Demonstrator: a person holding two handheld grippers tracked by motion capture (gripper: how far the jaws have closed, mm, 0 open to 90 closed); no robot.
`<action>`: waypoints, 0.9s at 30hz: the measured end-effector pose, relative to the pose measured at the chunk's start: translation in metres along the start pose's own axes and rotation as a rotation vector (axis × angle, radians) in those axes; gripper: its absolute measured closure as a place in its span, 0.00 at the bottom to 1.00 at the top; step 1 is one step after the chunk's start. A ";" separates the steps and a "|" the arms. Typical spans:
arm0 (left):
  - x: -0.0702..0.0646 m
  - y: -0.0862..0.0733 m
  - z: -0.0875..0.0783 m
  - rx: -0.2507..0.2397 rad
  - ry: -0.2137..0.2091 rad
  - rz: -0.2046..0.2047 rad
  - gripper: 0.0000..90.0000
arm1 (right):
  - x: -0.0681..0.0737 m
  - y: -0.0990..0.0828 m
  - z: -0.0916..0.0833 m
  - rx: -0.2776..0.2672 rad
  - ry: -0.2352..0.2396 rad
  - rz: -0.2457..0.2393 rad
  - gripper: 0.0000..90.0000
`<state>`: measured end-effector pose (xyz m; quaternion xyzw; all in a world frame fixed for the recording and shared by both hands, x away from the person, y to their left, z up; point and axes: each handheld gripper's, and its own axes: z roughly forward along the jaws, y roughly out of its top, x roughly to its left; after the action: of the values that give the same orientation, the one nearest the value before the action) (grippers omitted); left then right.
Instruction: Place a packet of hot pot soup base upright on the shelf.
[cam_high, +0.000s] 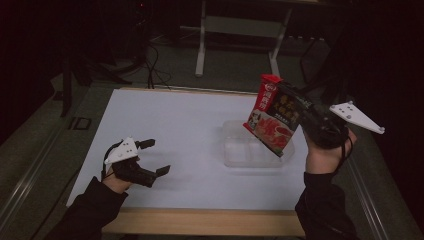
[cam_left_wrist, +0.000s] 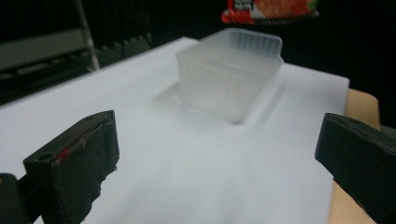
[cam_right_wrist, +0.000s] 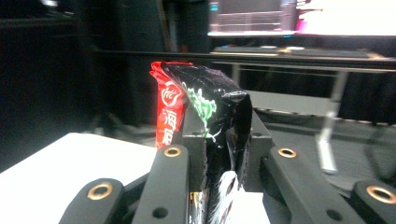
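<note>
Landmark: clear plastic container (cam_high: 256, 147), standing on the white table top (cam_high: 175, 125), right of centre; all places below are given from it.
Work in hand: judged to be placing the snack packet (cam_high: 272, 117) into the container.
Snack packet, place: in the air above the container's far right part, not touching it; in the left gripper view its lower edge (cam_left_wrist: 271, 10) hangs over the container's far rim (cam_left_wrist: 254, 39).
Snack packet, long axis: tilted, red top end up and away from the person, lower end down toward the container mouth.
Right gripper (cam_high: 295, 107): jaws clamped on the packet; the right gripper view has the crumpled packet (cam_right_wrist: 205, 116) pinched between the two black jaws.
Key relation: the packet's low end sits just above and toward the right wall of the container, so the coming move is judged to be a short descent with a slight shift toward the container's middle.
Left gripper (cam_high: 152, 157): well to the left of the container, low over the table, jaws spread wide with nothing between them; it faces the container's near wall (cam_left_wrist: 224, 88).
Nearer hand: the right, by far.
Obstructions: none between packet and mouth; the container's inside looks bare.
Risk: judged that a tilted packet may catch the right rim and shift the light container.
</note>
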<state>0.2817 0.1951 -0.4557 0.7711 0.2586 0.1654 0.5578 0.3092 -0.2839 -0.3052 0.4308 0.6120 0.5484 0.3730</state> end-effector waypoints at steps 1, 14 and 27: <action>-0.001 -0.003 0.000 -0.002 0.005 0.001 0.00 | -0.002 -0.001 0.000 0.000 -0.017 -0.002 0.85; -0.004 -0.024 -0.005 -0.043 0.014 -0.037 0.00 | -0.042 -0.036 0.009 0.035 -0.212 0.017 0.85; -0.010 -0.024 -0.001 -0.041 -0.012 -0.012 0.00 | -0.035 -0.059 0.032 0.088 -0.304 -0.015 0.85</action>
<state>0.2677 0.1962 -0.4772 0.7590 0.2564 0.1629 0.5759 0.3446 -0.3070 -0.3678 0.5203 0.5751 0.4466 0.4462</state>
